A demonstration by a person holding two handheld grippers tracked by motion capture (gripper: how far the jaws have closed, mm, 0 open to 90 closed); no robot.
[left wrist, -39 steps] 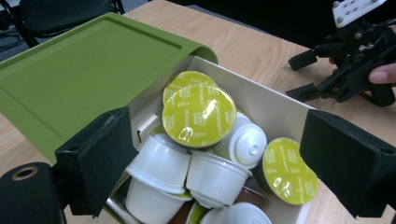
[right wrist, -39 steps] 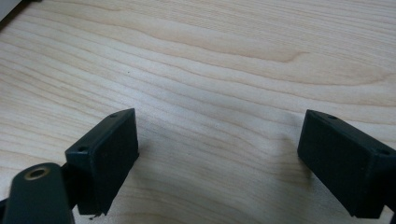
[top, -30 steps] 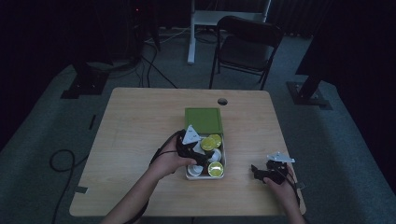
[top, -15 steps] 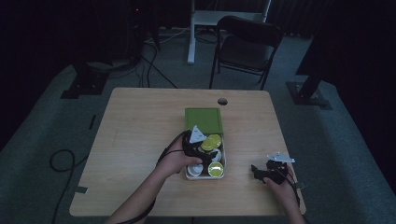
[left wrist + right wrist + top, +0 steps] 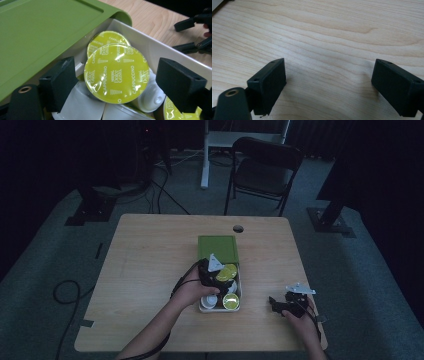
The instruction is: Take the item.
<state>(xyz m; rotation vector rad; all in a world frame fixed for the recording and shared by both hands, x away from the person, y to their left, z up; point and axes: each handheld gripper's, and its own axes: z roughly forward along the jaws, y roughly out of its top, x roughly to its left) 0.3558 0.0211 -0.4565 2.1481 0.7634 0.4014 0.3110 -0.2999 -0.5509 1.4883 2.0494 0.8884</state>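
Observation:
A white box (image 5: 220, 309) with a green lid (image 5: 217, 249) slid partway back sits mid-table and holds several coffee capsules. My left gripper (image 5: 220, 281) reaches down into it. In the left gripper view, one capsule with a yellow-green foil top (image 5: 116, 73) lies between the jaws of my left gripper (image 5: 116, 83). The jaws have just been closing. A small gap shows on each side of the capsule, so the pads (image 5: 60, 83) are not pressing on it. My right gripper (image 5: 275, 304) rests low over bare wood at the right, its jaws open and empty (image 5: 329, 85).
More capsules (image 5: 107, 41) and white cups (image 5: 147, 96) crowd the box under the top one. The green lid (image 5: 42, 32) overhangs the box's far half. A hole (image 5: 238, 228) marks the table's back edge. A chair (image 5: 265, 170) stands behind the table.
My left gripper has shifted a little right and down into the box, over the capsules. The right gripper has stayed where it was.

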